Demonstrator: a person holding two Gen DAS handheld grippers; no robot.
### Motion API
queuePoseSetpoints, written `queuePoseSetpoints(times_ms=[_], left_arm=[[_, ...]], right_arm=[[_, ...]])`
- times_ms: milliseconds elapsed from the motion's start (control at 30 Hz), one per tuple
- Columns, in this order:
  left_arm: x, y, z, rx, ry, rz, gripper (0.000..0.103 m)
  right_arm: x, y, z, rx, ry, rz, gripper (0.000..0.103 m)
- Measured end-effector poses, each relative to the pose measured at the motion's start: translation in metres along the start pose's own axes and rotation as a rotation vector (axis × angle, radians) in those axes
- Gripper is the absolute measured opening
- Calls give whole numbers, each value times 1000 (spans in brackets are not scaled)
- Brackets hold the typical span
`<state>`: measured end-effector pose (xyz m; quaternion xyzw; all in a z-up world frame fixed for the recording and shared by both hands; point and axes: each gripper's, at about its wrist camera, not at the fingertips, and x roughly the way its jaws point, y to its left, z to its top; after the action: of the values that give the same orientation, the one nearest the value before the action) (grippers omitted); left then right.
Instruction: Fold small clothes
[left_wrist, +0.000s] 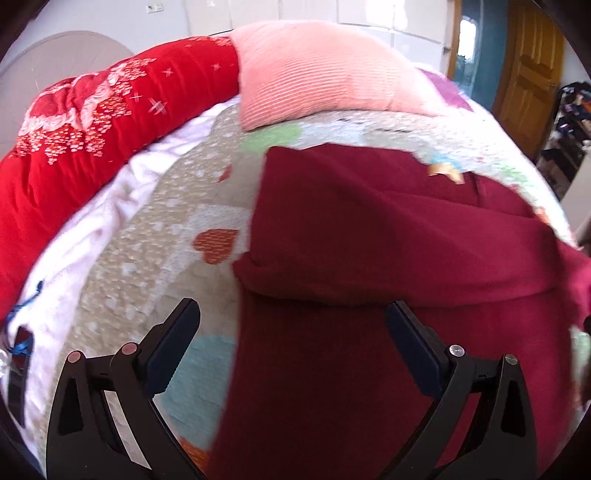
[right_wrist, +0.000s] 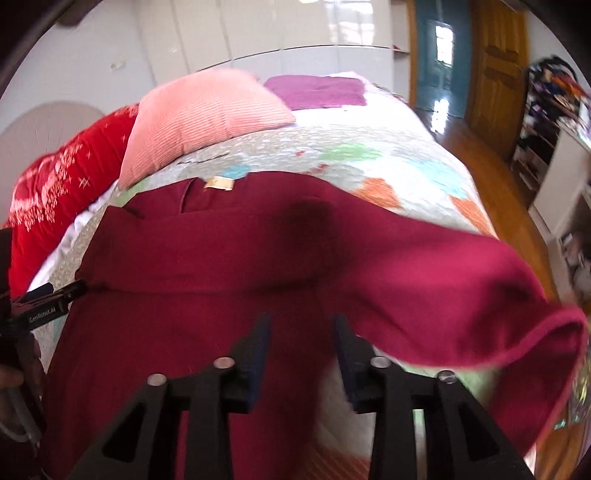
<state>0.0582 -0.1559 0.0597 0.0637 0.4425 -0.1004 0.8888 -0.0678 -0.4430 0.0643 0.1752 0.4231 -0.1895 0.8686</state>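
Observation:
A dark red knit garment (left_wrist: 388, 240) lies spread on the patterned quilt (left_wrist: 155, 229), with a folded band across its middle and a tan label (left_wrist: 445, 170) at its far edge. My left gripper (left_wrist: 291, 314) is open above the garment's left edge, its right finger over the cloth. In the right wrist view the garment (right_wrist: 221, 251) fills the middle, and one sleeve (right_wrist: 480, 295) is lifted and blurred at the right. My right gripper (right_wrist: 301, 325) is open just above the cloth, holding nothing. The left gripper's tip (right_wrist: 55, 295) shows at the garment's left edge.
A pink ribbed pillow (left_wrist: 325, 70) and a red blanket (left_wrist: 92, 122) lie at the bed's far and left sides. A purple folded cloth (right_wrist: 317, 90) lies at the far end. Wooden floor (right_wrist: 491, 177), a door (right_wrist: 498, 62) and cluttered shelves (right_wrist: 550, 107) are to the right.

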Motion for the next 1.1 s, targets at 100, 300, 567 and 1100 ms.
queuePoseSetpoints(times_ms=[100,300,567,1100], left_arm=[[1,-14,-1,-7,12,-61,101],[11,-50,-7,46,43,-75,101],[11,-66,-14,73,63,-84,101],[-14,-16,-8,37,3,-58,101]], right_arm=[[-22,-26,-21,48,-13,-45,40],[-65,-83,-56,186,-43,-85,41],[-77,-141,-76,444,-101,83,44],[-47,-168,8,522,-238,12,12]])
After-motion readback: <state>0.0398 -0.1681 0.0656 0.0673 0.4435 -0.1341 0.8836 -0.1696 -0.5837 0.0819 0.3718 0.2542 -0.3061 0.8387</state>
